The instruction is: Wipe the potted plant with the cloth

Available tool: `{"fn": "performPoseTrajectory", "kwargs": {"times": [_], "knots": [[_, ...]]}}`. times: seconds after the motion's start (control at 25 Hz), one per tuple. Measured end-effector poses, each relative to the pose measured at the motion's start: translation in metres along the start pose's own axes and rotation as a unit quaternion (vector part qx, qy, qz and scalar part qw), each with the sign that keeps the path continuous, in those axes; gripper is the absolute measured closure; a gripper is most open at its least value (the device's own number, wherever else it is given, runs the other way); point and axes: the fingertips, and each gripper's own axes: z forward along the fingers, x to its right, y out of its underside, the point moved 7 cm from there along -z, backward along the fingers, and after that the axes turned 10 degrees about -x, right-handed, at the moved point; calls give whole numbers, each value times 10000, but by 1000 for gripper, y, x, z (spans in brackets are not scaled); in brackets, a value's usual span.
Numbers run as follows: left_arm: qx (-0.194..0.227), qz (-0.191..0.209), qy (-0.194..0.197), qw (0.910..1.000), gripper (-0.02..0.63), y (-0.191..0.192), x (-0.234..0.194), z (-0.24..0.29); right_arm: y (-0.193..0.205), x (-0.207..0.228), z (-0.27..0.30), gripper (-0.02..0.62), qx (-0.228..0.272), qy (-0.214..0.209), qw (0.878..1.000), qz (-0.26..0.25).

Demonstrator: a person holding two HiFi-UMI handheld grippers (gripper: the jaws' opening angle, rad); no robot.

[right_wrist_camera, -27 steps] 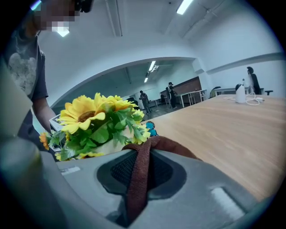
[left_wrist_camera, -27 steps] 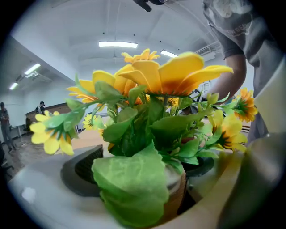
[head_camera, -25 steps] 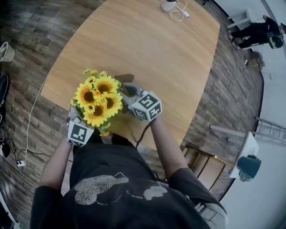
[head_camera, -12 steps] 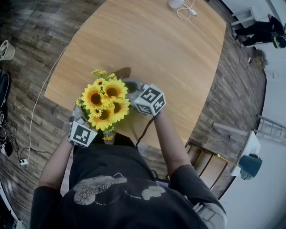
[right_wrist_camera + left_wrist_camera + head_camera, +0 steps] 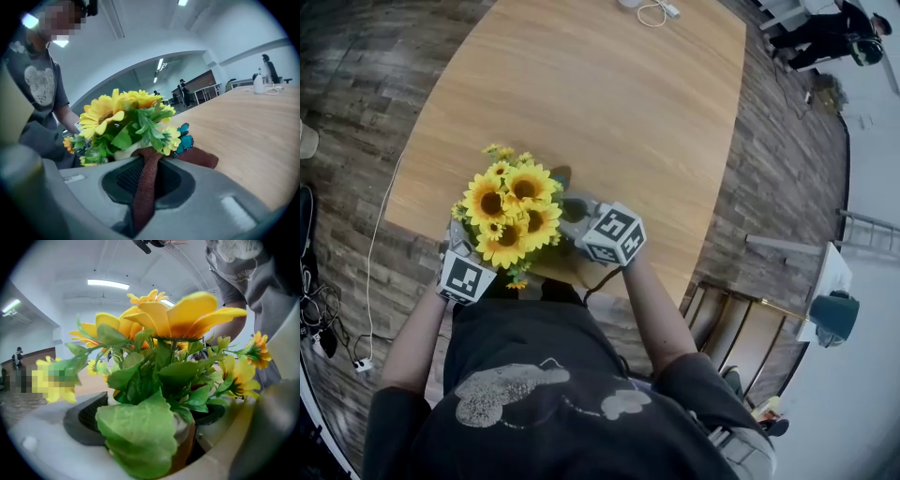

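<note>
The left gripper (image 5: 459, 263) is nearest the person's body, and its jaws are clamped on the brown pot (image 5: 183, 446) of the potted plant. The pot has a pale rim. It holds a dense bunch of sunflowers (image 5: 508, 214) with yellow petals and dark centres above broad green leaves (image 5: 138, 437), one of which droops over the pot's front. Just to the right, the right gripper (image 5: 577, 214) has its jaws pressed together on a reddish-brown cloth (image 5: 145, 187). The cloth runs forward out of the jaws as a narrow strip, and its far end is up against the foliage at the base of the flowers. A small blue butterfly ornament (image 5: 184, 140) sits among the leaves there. The plant is at the near edge of the wooden table (image 5: 609, 103); I cannot tell whether the pot rests on it. At the table's far end lies a white cable (image 5: 654, 11).
</note>
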Motion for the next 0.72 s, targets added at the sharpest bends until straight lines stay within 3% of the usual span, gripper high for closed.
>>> {"fn": "performPoseTrajectory", "kwargs": {"times": [0.4, 0.52, 0.72], "knots": [[-90, 283, 335, 9990, 17, -1, -6, 7, 28, -45, 0, 551, 12, 364, 9991, 211], [-145, 91, 96, 9998, 9, 1, -5, 4, 28, -46, -2, 551, 47, 488, 9985, 230], [-324, -587, -498, 9965, 6, 14, 4, -18, 26, -51, -3, 551, -42, 376, 9993, -3]]}}
